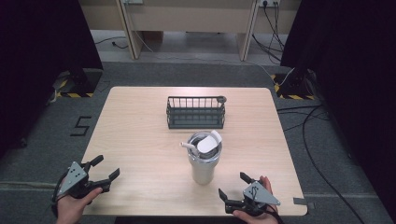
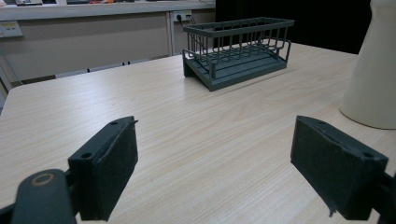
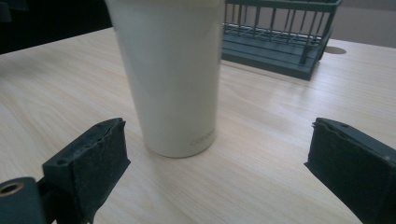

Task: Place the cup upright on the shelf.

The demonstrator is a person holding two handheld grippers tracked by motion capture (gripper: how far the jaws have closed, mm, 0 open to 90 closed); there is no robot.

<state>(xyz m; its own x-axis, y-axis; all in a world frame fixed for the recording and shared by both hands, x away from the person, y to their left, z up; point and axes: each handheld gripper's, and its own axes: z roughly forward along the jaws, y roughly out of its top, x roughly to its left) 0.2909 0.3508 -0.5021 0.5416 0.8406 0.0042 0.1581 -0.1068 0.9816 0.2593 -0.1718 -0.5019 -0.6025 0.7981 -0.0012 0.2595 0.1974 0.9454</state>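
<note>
A cream tumbler (image 1: pixel 203 163) with a lid and a white straw stands upright on the wooden table (image 1: pixel 140 140), near the front middle. Behind it sits a dark green wire rack (image 1: pixel 196 112). My left gripper (image 1: pixel 106 171) rests open at the table's front left corner, far from the tumbler (image 2: pixel 373 74); the rack (image 2: pixel 238 51) lies ahead of its jaws. My right gripper (image 1: pixel 233 186) is open at the front right, a short way from the tumbler (image 3: pixel 170 70), which stands just beyond its jaws. Nothing is between either pair of jaws.
A small dark round disc (image 1: pixel 221 99) lies on the table by the rack's back right corner. Black curtains flank the table on both sides. Cables (image 1: pixel 317 140) run across the grey floor to the right. Desk legs stand at the back.
</note>
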